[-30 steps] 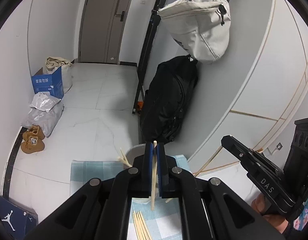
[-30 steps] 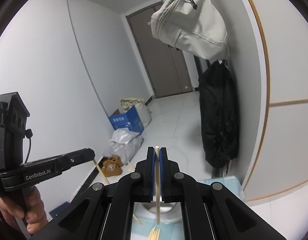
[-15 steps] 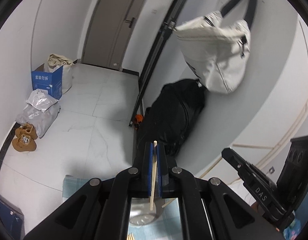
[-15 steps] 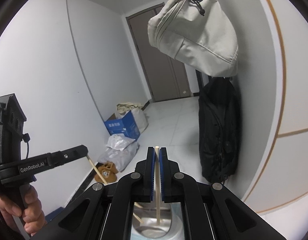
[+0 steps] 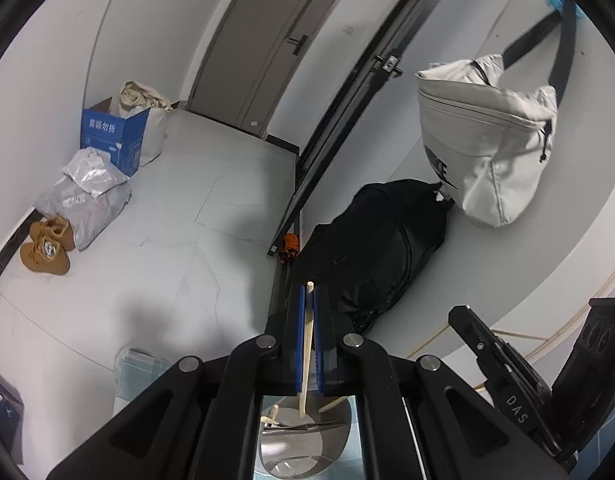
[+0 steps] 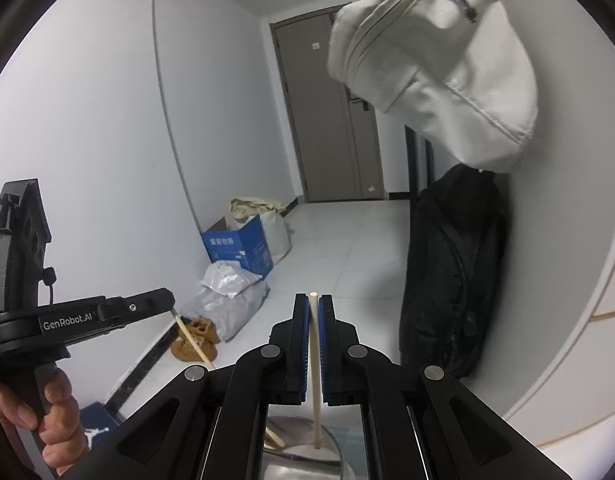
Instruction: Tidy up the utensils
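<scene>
You have each gripper, left (image 5: pixel 306 344) and right (image 6: pixel 313 344), pinching one chopstick (image 5: pixel 307 360) over the steel cup (image 5: pixel 303 440); release together and the sticks could clash and bounce onto the cloth

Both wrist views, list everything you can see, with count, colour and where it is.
chopstick: two, pale wood, one in each gripper, above the cup
metal cup: one, silver, below the grippers, utensils inside
checked cloth: one, light blue, under the cup
hanging bag: one, off-white, on the wall
black bag: one, on the floor against the wall
blue box: one, far left by the wall
cloth sack: one, beige, behind the box
plastic parcels: grey, near the box
shoes: a pair, tan, by the parcels
door: one, brown-grey, at the back
left gripper: black, shut on a chopstick
right gripper: black, shut on a chopstick
hand: one, holding the left gripper's handle
</scene>
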Available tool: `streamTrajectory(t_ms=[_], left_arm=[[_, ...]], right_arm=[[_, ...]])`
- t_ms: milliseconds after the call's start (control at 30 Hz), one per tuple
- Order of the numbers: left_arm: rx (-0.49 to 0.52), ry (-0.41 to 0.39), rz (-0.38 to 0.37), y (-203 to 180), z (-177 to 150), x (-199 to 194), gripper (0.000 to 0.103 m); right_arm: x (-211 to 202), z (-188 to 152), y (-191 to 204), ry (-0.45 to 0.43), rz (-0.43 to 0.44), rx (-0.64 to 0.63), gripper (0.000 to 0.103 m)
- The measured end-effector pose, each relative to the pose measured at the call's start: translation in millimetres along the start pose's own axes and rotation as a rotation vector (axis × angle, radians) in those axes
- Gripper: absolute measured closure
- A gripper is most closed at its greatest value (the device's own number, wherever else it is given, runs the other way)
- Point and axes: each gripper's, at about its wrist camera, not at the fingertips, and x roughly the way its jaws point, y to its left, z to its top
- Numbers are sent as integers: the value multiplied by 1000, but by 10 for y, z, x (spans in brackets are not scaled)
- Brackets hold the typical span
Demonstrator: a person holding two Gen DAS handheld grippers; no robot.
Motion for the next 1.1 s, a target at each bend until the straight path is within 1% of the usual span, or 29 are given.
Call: streamTrajectory(t_ms=[100,200,300,467,667,800,867,967,1000,1033,1067,1100], left_arm=[[-26,-18,-2,88,-55,30,103],[-41,-20,-10,146,-125,64,103],[-42,26,-28,189,-189,152,103],[-16,48,-31,218,-263,174,103],[-6,85,-47,251,-284,183,103],[-24,118,-65,292,-291,207,103],[-47,141,-95,325,-278,218,103],[-60,166,-118,342,-280,218,102],[-60,172,-122,349,-278,210,101],[-60,176,-106,352,-275,200,95],[-63,176,-94,359,-276,184,83],[-69,172,-92,372,-278,165,77]], right_arm=[[91,-39,43,15,-1,-22,99],[181,-97,132,26,-5,-71,99],[264,-195,236,48,43,-135,99],[381,-393,368,94,68,-217,99],[441,-500,400,121,90,-206,99],[475,-511,393,141,97,-183,99],[520,-512,351,169,116,-146,97],[558,-472,290,204,149,-93,96],[550,-452,268,203,148,-80,96],[537,-431,238,205,153,-63,96],[518,-421,216,205,159,-49,95],[490,-415,186,203,155,-34,94]])
